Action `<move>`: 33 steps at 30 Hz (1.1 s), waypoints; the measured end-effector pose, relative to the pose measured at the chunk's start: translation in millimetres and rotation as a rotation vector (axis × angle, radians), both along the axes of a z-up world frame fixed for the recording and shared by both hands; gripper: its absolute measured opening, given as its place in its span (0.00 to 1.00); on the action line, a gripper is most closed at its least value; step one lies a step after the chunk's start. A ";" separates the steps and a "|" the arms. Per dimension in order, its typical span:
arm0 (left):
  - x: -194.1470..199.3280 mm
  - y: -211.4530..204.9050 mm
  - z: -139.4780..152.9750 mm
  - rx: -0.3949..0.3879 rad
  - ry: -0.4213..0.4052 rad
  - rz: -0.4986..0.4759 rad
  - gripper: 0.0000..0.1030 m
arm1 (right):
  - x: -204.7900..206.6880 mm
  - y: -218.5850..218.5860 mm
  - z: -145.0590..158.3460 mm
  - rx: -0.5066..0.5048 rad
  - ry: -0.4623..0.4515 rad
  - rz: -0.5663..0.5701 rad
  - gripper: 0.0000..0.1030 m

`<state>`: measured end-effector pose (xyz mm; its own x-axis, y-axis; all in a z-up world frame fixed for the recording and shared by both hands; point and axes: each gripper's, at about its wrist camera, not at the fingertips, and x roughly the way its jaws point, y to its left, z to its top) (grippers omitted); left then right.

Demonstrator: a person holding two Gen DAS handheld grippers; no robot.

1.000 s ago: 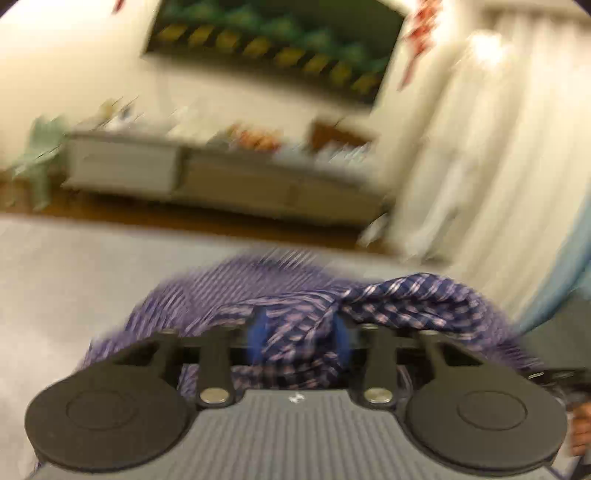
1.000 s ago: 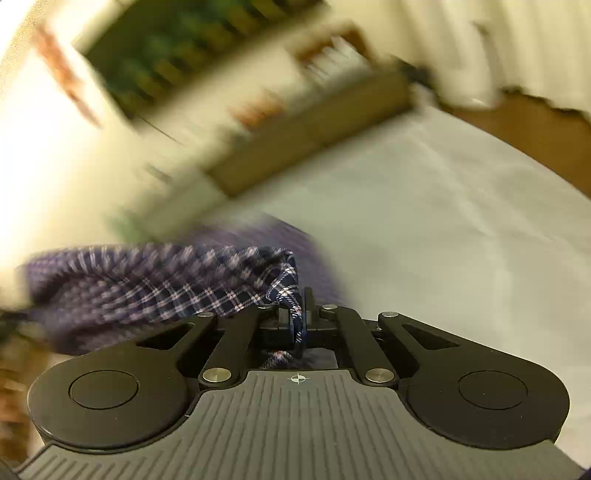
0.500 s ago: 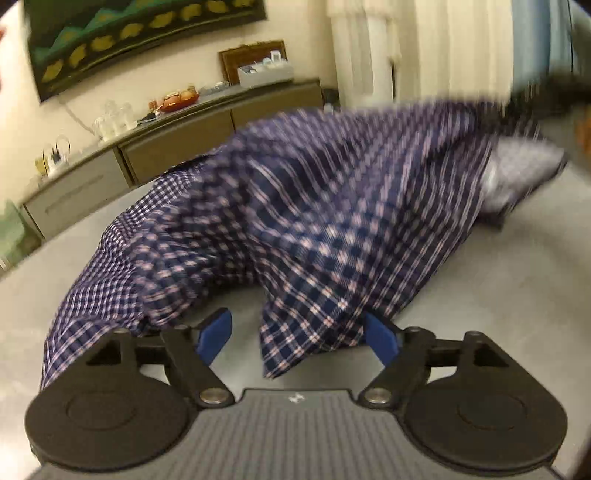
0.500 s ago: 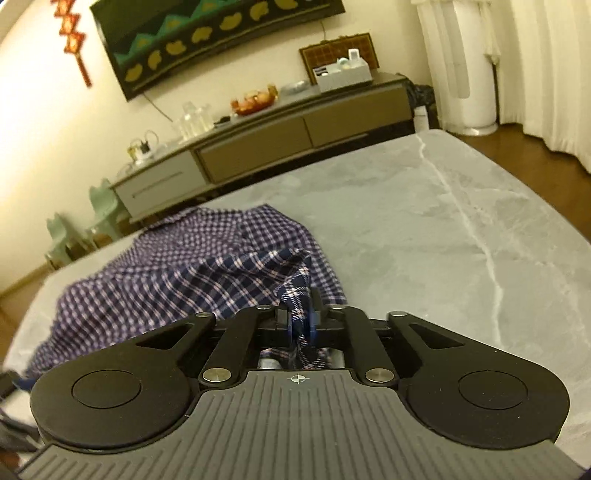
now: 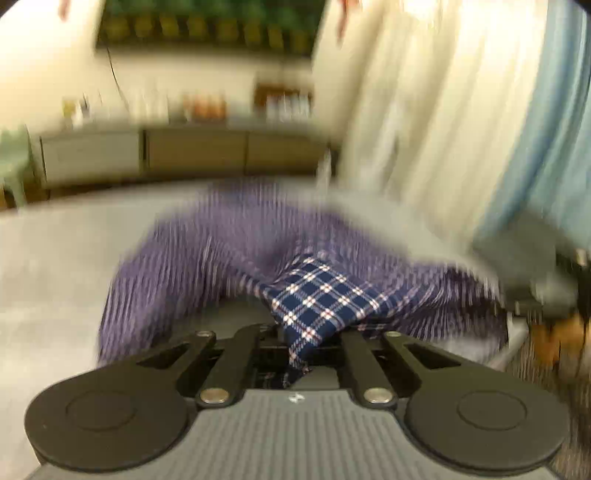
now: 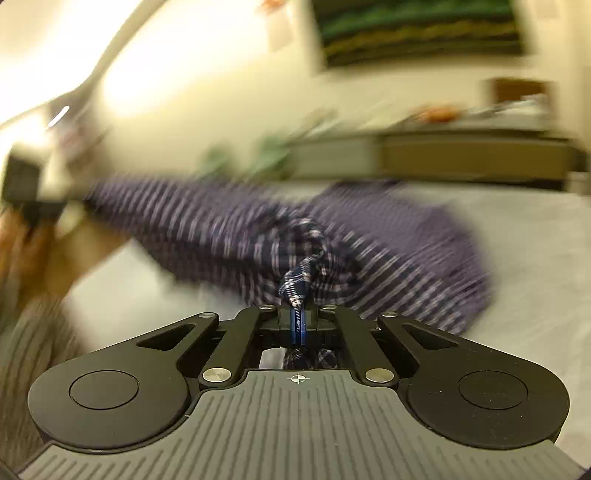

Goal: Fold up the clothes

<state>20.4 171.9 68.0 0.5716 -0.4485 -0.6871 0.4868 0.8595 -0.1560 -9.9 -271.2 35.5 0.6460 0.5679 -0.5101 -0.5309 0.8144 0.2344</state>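
A navy plaid shirt [image 5: 317,295] with white and red checks lies bunched across a grey table [image 5: 55,266]. My left gripper [image 5: 299,339] is shut on a fold of it, and the cloth runs down between the closed jaws. In the right wrist view the same plaid shirt [image 6: 369,243] stretches leftward over the table, and my right gripper [image 6: 297,325] is shut on a twisted corner of it. Both views are heavily motion-blurred. The other gripper's body [image 5: 532,266] shows at the right edge of the left wrist view.
A long low sideboard [image 5: 184,155] with small items on top stands against the far wall under a dark framed picture [image 6: 417,29]. Pale curtains [image 5: 424,122] hang to the right. A person's hand and ribbed sleeve [image 6: 33,332] appear at the left of the right wrist view.
Half a second ago my left gripper was open in front of the shirt; now it is shut on a fold. The right gripper has kept its hold and swung, pulling the cloth.
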 end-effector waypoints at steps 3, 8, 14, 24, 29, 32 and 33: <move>-8.8 4.3 -30.7 0.149 0.090 0.008 0.09 | -2.0 23.3 -29.2 -0.112 0.112 0.085 0.21; -1.7 17.2 -22.6 0.163 0.000 0.073 0.20 | 45.1 -8.1 -40.2 -0.106 0.170 -0.134 0.57; 24.7 -6.6 -19.4 0.163 -0.103 0.051 0.34 | 101.7 -46.0 -53.2 -0.096 0.238 -0.398 0.63; 81.1 -105.1 -78.5 0.180 -0.085 -0.100 0.43 | 189.3 -62.0 -94.1 -0.153 0.340 -0.546 0.50; 122.0 -88.7 -133.1 0.275 -0.020 0.038 0.41 | 197.9 -23.4 -83.2 -0.306 0.187 -0.465 0.00; 145.7 -62.9 -155.3 0.324 0.037 0.146 0.35 | 188.9 -1.6 -52.6 -0.472 -0.127 -0.529 0.00; 149.0 -57.0 -157.5 0.321 0.042 0.155 0.35 | 186.0 5.6 -42.4 -0.526 -0.232 -0.548 0.00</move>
<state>169.4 114.9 -89.6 0.5842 -0.1165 -0.8032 0.3458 0.9310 0.1165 176.1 -265.6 -7.0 0.8866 -0.1401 -0.4409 -0.0101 0.9470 -0.3211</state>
